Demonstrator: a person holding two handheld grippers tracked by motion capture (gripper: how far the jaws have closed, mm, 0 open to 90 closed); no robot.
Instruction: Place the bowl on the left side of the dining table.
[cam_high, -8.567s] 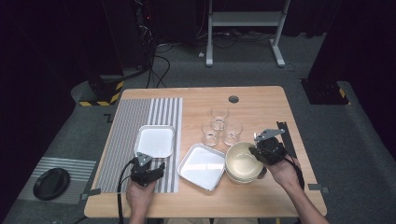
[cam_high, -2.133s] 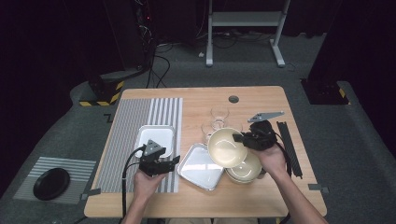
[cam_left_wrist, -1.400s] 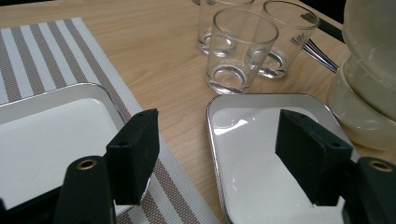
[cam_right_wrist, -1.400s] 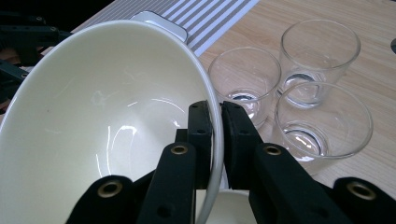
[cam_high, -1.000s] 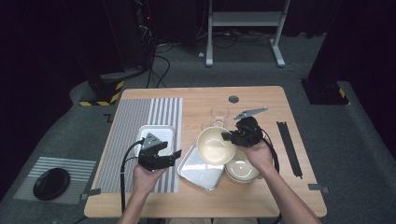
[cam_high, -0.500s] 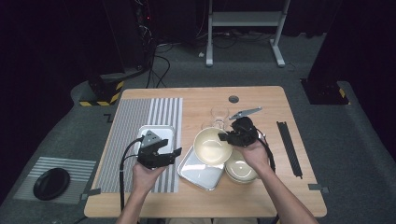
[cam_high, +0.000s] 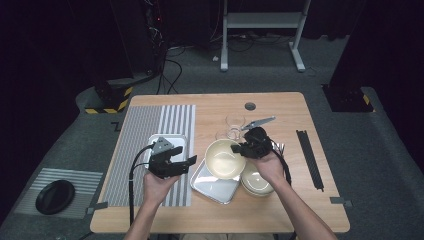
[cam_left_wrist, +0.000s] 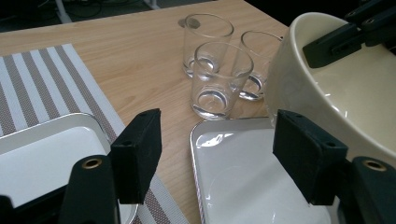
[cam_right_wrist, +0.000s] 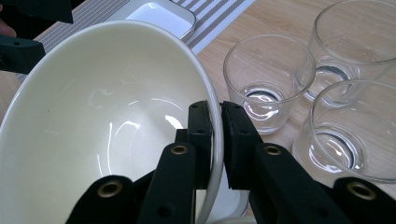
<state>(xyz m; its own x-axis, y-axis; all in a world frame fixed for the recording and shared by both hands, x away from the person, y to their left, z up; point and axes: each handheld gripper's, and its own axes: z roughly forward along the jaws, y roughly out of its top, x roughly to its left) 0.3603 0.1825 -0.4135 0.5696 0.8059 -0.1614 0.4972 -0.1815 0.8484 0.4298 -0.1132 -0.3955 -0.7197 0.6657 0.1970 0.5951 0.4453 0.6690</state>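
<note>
Fingers of the right gripper (cam_right_wrist: 215, 140) pinch the rim of a cream bowl (cam_high: 225, 158), one inside the wall and one outside. The bowl hangs tilted above the steel tray (cam_high: 214, 184) at the middle of the desk (cam_high: 280, 220), just beside a second bowl (cam_high: 257, 181) under the right hand. Three glasses (cam_left_wrist: 219, 74) stand just behind the tray. The left gripper (cam_high: 170, 162) hovers over the striped mat (cam_high: 150, 125) near another tray (cam_high: 167, 142), its fingers spread with nothing between them.
</note>
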